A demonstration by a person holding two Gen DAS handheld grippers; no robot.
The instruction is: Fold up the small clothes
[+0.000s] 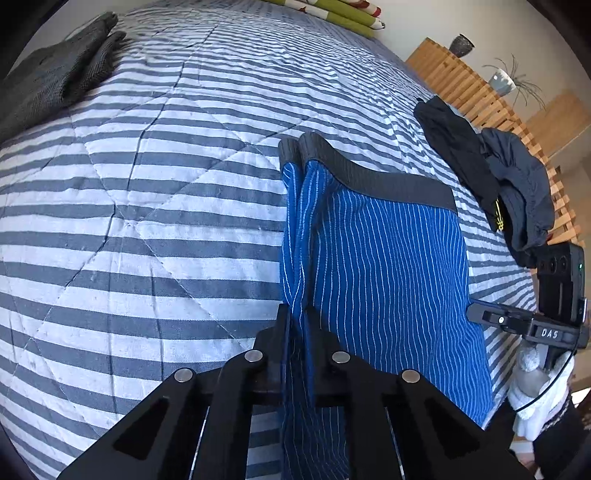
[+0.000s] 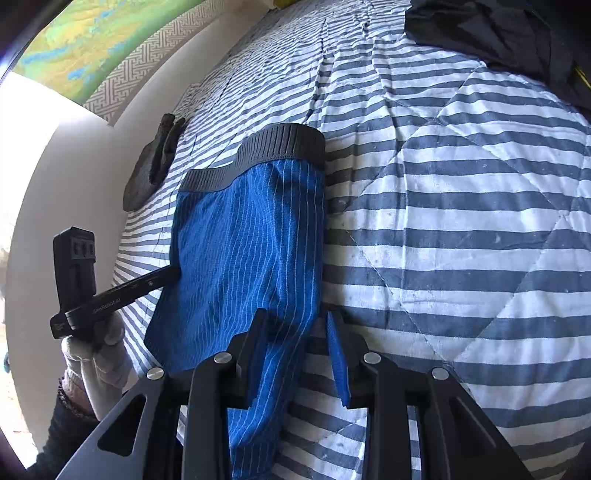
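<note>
Blue pinstriped shorts (image 1: 388, 258) (image 2: 251, 229) with a dark waistband lie on the striped quilt (image 1: 147, 221) (image 2: 461, 221). Their left side is lifted into an upright fold. My left gripper (image 1: 297, 314) is shut on that fold near the hem; in the right wrist view the left gripper (image 2: 173, 273) meets the cloth's left edge. My right gripper (image 2: 295, 325) has its jaws apart, with the leg hem draped over one finger and quilt showing in the gap. In the left wrist view the right gripper (image 1: 471, 310) touches the shorts' right edge.
A grey knitted garment (image 1: 55, 74) (image 2: 155, 166) lies at the quilt's far left. A heap of dark clothes (image 1: 498, 173) (image 2: 498, 33) sits far right, by a wooden slatted board (image 1: 461, 81). Green pillows (image 1: 332, 11) lie at the bed's far end. White-gloved hands (image 1: 535, 387) (image 2: 96, 362) hold the grippers.
</note>
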